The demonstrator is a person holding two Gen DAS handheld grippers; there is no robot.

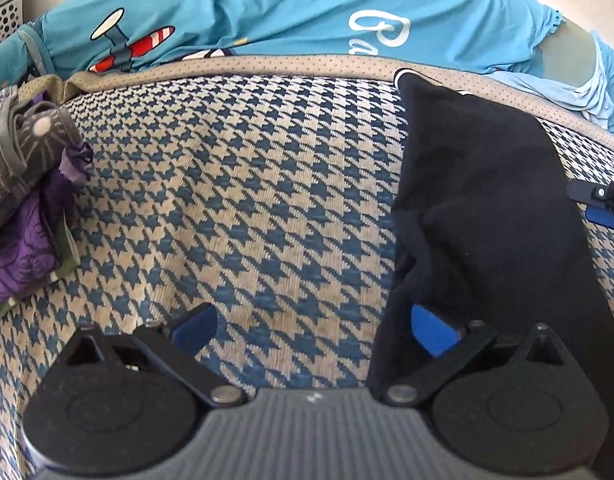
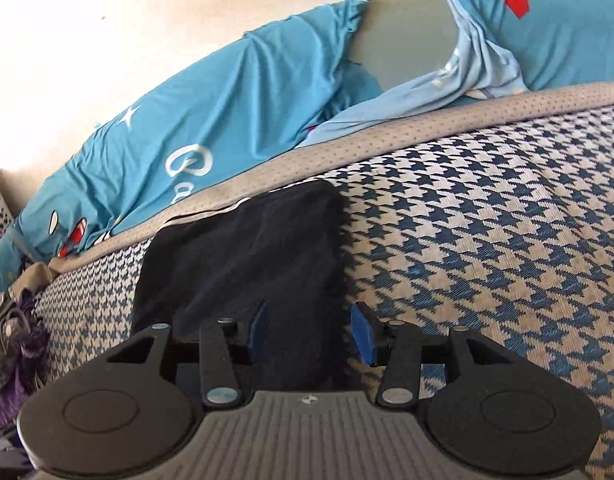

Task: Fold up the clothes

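A black garment (image 1: 487,220) lies folded into a narrow strip on the houndstooth mat (image 1: 247,200). My left gripper (image 1: 313,330) is open wide; its right finger sits at the strip's near left edge, where cloth partly covers the blue pad, and its left finger rests over bare mat. One of the right gripper's fingers (image 1: 605,216) pokes in at the garment's right side. In the right wrist view the black garment (image 2: 247,248) runs away from me, and my right gripper (image 2: 310,334) is open with the garment's near right edge lying between its blue pads.
The houndstooth mat (image 2: 487,240) has a beige dotted border (image 1: 267,64). Teal bedding (image 1: 267,4) with an aeroplane print lies beyond it. A heap of purple and grey clothes (image 1: 23,208) sits at the left, and a perforated basket (image 1: 3,12) stands in the far left corner.
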